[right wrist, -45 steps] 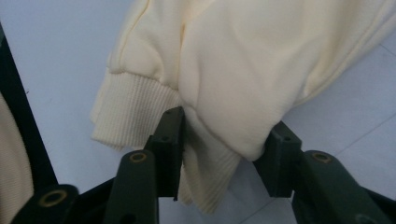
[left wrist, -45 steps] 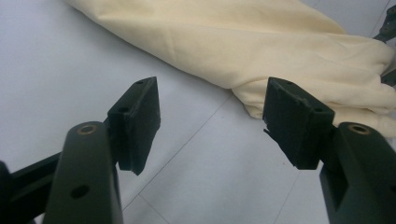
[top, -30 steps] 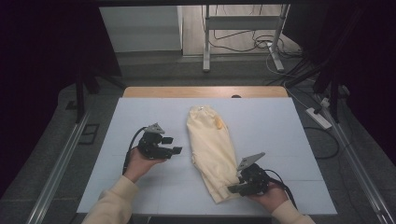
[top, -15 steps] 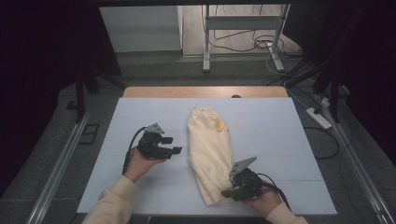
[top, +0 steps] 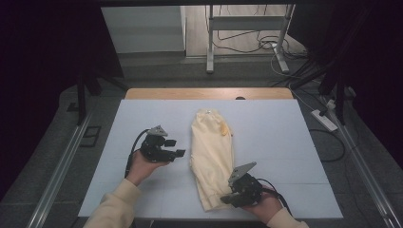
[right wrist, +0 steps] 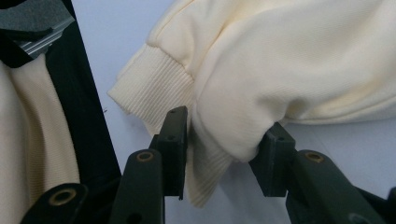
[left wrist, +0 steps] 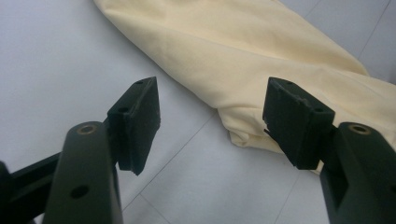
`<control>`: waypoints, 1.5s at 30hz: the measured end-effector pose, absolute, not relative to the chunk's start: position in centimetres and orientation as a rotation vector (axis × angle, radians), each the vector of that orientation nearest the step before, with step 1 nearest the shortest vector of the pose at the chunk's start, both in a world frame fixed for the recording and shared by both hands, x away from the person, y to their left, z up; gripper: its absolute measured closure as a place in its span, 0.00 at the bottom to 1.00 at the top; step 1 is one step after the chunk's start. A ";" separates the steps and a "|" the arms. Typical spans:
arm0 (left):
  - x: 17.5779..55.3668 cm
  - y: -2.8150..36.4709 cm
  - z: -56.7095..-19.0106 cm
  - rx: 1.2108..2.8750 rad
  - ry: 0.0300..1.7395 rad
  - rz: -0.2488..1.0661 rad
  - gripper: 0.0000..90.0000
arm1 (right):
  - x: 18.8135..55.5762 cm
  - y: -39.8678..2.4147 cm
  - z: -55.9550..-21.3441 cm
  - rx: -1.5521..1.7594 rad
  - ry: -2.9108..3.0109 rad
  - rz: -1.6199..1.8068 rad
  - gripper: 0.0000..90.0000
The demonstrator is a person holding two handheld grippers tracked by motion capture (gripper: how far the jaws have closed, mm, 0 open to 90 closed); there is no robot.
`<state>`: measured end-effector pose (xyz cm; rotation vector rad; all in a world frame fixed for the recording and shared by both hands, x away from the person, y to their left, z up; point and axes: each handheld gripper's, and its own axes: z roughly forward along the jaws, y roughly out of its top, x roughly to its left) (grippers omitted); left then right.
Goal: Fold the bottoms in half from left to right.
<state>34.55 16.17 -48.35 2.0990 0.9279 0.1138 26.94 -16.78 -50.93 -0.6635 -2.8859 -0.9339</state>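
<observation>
A: Where's the garment?
B: Cream sweatshirt (top: 211,152), folded long, mid-table on the white table (top: 285,142).
A: R gripper?
B: Right gripper (right wrist: 224,149) at the near end, jaws partly closed, pinching a fold beside the ribbed cuff (right wrist: 149,88).
A: L?
B: Left gripper (left wrist: 210,121) jaws apart, nothing held, just beside the sweatshirt's edge.

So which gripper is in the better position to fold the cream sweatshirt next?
Probably the right gripper: its jaws already clamp a fold of the sweatshirt near the cuff. The left gripper is open beside it.
</observation>
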 end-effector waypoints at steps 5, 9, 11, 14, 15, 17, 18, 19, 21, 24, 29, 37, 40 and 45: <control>34.5 16.2 -48.3 2.094 0.927 0.116 0.39 | 27.2 -17.1 -51.0 -0.670 -2.868 -0.942 0.58; 34.5 16.3 -48.3 2.092 0.928 0.116 0.39 | 27.6 -17.8 -50.6 -0.693 -2.904 -0.926 0.38; 34.6 16.3 -48.3 2.089 0.930 0.117 0.39 | 28.0 -18.7 -50.3 -0.725 -2.898 -0.966 0.33; 34.6 16.3 -48.3 2.089 0.931 0.119 0.39 | 28.5 -19.9 -49.5 -0.774 -2.893 -1.055 0.31; 34.6 16.3 -48.3 2.088 0.933 0.119 0.39 | 28.6 -20.2 -49.3 -0.790 -2.894 -1.088 0.31; 34.6 16.3 -48.3 2.089 0.934 0.118 0.38 | 28.9 -20.6 -48.8 -0.822 -2.897 -1.137 0.31; 34.6 16.3 -48.3 2.089 0.935 0.118 0.38 | 29.0 -20.8 -48.6 -0.836 -2.904 -1.148 0.31; 34.6 16.3 -48.3 2.090 0.935 0.119 0.38 | 29.2 -20.8 -48.5 -0.853 -2.902 -1.170 0.31; 34.6 16.2 -48.3 2.091 0.933 0.121 0.38 | 29.5 -21.1 -48.3 -0.874 -2.888 -1.201 0.31; 34.6 16.1 -48.4 2.097 0.932 0.122 0.38 | 30.1 -21.2 -48.3 -0.897 -2.880 -1.222 0.31; 34.7 16.1 -48.4 2.100 0.929 0.120 0.37 | 30.9 -21.1 -48.1 -0.911 -2.894 -1.242 0.31; 34.7 16.1 -48.4 2.100 0.927 0.125 0.37 | 31.9 -20.6 -48.0 -0.922 -2.907 -1.263 0.31; 34.7 16.1 -48.5 2.097 0.927 0.124 0.37 | 32.3 -20.4 -48.1 -0.929 -2.911 -1.259 0.31; 34.7 16.1 -48.5 2.097 0.929 0.125 0.37 | 33.1 -20.1 -48.2 -0.945 -2.910 -1.264 0.31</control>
